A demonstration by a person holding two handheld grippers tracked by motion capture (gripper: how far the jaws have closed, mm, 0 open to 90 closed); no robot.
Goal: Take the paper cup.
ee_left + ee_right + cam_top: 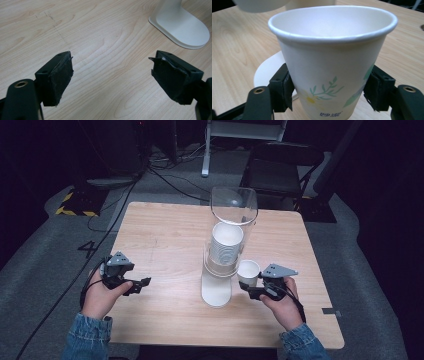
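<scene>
High view, cup stack (pixel 225 247) inside clear dispenser (pixel 233 210), right gripper (pixel 251 292) clamping empty paper cup (pixel 248 271), left gripper (pixel 141 284) spread wide

The left hand-held gripper (pixel 112 75) hangs over a pale wooden tabletop (pixel 100 37), its two black jaws spread wide apart with bare wood grain between them. Nothing sits in the gap. The pads (pixel 61 77) look worn, with frayed edges at their tips. A faint pencil-like line crosses the wood at upper left. At upper right a white rounded base (pixel 182 30) rests flat on the tabletop, well apart from the jaws.
</scene>
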